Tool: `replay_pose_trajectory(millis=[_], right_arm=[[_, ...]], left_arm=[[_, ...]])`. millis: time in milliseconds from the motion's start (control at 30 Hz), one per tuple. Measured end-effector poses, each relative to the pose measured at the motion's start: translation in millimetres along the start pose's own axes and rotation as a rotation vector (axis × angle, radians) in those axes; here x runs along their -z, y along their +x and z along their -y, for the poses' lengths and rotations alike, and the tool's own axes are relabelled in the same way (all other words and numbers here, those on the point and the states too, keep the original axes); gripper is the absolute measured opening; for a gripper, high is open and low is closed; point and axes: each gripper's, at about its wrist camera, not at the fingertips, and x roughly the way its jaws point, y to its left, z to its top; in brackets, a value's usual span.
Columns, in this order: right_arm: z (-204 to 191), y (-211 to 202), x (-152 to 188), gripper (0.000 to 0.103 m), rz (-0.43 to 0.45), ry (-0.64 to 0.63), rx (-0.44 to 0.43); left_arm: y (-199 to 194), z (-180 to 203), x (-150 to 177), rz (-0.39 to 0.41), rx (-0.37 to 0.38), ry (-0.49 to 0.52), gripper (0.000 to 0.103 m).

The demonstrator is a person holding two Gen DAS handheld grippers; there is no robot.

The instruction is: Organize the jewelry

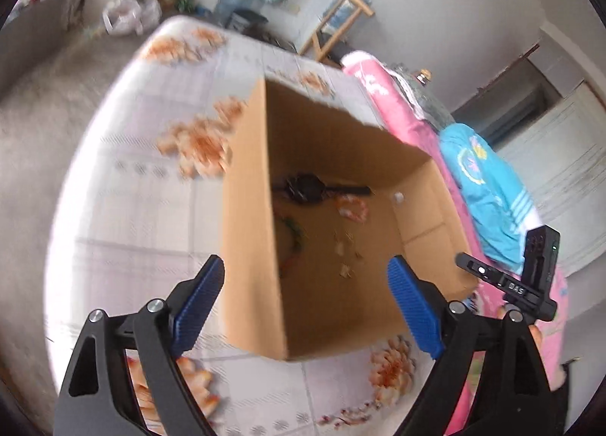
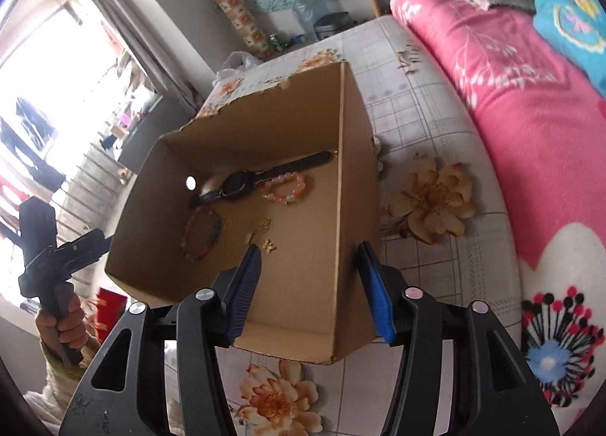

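An open cardboard box point(image 2: 352, 171) point(image 1: 250, 209) stands on the floral tablecloth. Inside lie a black watch point(image 2: 242, 182) point(image 1: 306, 188), a pink bead bracelet point(image 2: 286, 188) point(image 1: 354, 209), a multicolour bead bracelet point(image 2: 202, 233) point(image 1: 293, 239) and several small gold charms point(image 2: 269, 245) point(image 1: 346, 269). My right gripper point(image 2: 308, 281) is open and empty, above the box's near right corner. My left gripper point(image 1: 306, 296) is open and empty, above the box's near edge. The left view is blurred.
The tablecloth point(image 2: 416, 125) covers the table around the box. A pink blanket point(image 2: 530, 114) and a blue garment point(image 2: 572, 16) lie to the right. A wooden stool point(image 1: 341, 23) and a plastic bag point(image 1: 128, 14) stand behind the table. A window point(image 2: 34, 103) is at left.
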Motion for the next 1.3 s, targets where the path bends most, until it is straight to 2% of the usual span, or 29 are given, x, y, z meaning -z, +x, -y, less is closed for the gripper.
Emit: replay_pose_trajectory(millis=[33,133,333,633,800,833,867,967,1067,1167,1233,1300], right_arm=[[-4.3,-2.2,4.8,0.054,-0.008,-0.003,-0.009],[-9.7,-4.1,11.4,0.054,-0.019,-0.004,-0.009],[-20.8,-17.5,39.6,0.054,-0.023,0.011,-0.019],[-23.4,-43.2,79.1,0.054,0.035,0.045,-0.012],[-18.7,-54.0,87.3,0.054,0.067,0.067,-0.035],[-19.4,-63.4,89.9,0.054,0.104,0.069,-0.019],[-21.2,-72.1,92.7,0.054,0.138,0.063,0.011],[-33.9,-110.8,107.9,0.068,0.281,0.007,0.105],[-50.0,-134.3,128.3,0.081,0.357,-0.059,0.115],[-66.7,-135.6,147.3,0.089,0.342,-0.122,0.097],[-76.8,-124.5,158.5,0.093,0.301,-0.147,0.102],[-85.4,-104.2,166.9,0.093,0.242,-0.157,0.116]], left_arm=[[3.2,1.2,4.2,-0.006,0.004,-0.006,0.087],[2.0,8.2,11.6,0.031,-0.055,0.028,0.087],[-16.5,-1.6,33.4,0.052,-0.007,-0.026,0.087],[-43.4,3.7,85.5,0.051,0.024,-0.028,0.087],[-47.8,15.0,99.0,0.082,-0.013,0.028,0.087],[-51.6,17.1,100.5,0.105,-0.031,0.041,0.087],[-62.6,23.2,105.0,0.165,-0.077,0.067,0.087],[-93.6,41.8,122.6,0.309,-0.115,0.161,0.091],[-105.5,57.8,141.2,0.319,-0.123,0.213,0.097],[-102.8,70.3,159.6,0.282,-0.141,0.242,0.097],[-94.5,76.6,170.1,0.242,-0.138,0.247,0.097],[-84.1,81.5,177.6,0.207,-0.165,0.243,0.097]])
